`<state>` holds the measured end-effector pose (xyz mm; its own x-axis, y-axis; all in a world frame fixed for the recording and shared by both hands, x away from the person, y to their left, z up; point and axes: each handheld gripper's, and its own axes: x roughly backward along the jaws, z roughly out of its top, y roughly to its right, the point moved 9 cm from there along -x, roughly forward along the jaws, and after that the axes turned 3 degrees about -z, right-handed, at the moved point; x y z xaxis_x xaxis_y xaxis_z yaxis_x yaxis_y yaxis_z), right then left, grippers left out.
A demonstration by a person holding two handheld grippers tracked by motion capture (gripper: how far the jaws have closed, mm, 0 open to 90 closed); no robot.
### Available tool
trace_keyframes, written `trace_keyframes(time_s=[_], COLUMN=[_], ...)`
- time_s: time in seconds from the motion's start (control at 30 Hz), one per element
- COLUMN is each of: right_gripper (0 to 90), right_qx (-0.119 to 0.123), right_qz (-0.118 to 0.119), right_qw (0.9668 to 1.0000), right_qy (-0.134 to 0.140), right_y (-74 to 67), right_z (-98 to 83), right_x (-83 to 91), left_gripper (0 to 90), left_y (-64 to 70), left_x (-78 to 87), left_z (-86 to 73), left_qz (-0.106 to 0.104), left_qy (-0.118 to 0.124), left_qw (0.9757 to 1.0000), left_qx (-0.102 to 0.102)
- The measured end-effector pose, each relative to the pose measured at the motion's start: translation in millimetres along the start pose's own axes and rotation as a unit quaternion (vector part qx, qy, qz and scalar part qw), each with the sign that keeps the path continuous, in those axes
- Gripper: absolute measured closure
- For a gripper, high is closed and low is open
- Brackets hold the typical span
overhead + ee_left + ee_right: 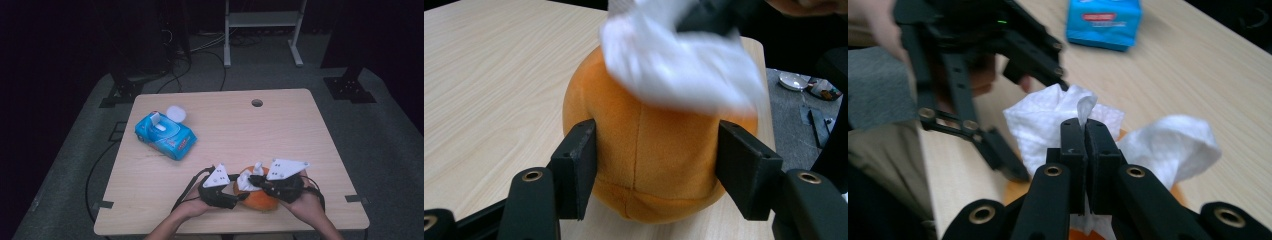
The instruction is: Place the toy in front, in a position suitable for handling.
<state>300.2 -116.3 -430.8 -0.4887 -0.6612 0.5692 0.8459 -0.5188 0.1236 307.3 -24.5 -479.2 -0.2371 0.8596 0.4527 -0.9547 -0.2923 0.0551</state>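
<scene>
An orange plush ball (261,200) sits near the table's front edge. My left gripper (239,196) holds it from the left. In the left gripper view its jaws (656,135) press on both sides of the orange plush ball (654,150). My right gripper (254,183) comes in from the right and is shut on a crumpled white wipe (247,178). In the right gripper view its jaws (1083,125) pinch the white wipe (1173,140), which lies draped over the ball's top. The white wipe (684,65) looks blurred in the left gripper view.
A blue pack of wipes (165,134) lies at the table's left, with a round white lid (176,113) just behind it. A cable hole (257,103) sits near the far edge of the wooden table (300,130). A white rack (262,20) stands beyond.
</scene>
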Motion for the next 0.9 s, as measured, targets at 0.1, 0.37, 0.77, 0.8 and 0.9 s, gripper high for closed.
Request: trace_keyframes(time_s=[0.1,0.37,0.77,0.8,0.9], right_gripper=[86.9,86.9,87.0,87.0,87.0], right_qx=[-0.017,-0.015,-0.006,-0.01,-0.037], right_qz=[-0.016,-0.022,-0.024,-0.026,-0.014], right_qw=[0.9997,0.9996,0.9997,0.9996,0.9992], right_qy=[0.001,-0.008,-0.008,-0.008,-0.005], right_y=[15.1,16.6,15.6,19.2,25.1], right_z=[-6.0,-9.5,-1.3,-3.5,-12.1], right_x=[6.3,8.0,2.8,4.3,6.8], left_gripper=[36.1,36.2,37.9,37.2,27.0], left_y=[-0.9,0.7,3.3,3.0,2.3], left_x=[-0.1,0.0,0.7,0.7,-0.1], left_z=[-0.7,-0.8,0.3,0.1,2.6], left_qz=[-0.002,-0.002,-0.002,-0.003,-0.012], left_qy=[-0.002,-0.004,-0.004,-0.004,0.004], left_qw=[1.0,0.9999,0.9996,0.9996,0.9999], left_qx=[-0.001,-0.009,-0.029,-0.026,-0.007])
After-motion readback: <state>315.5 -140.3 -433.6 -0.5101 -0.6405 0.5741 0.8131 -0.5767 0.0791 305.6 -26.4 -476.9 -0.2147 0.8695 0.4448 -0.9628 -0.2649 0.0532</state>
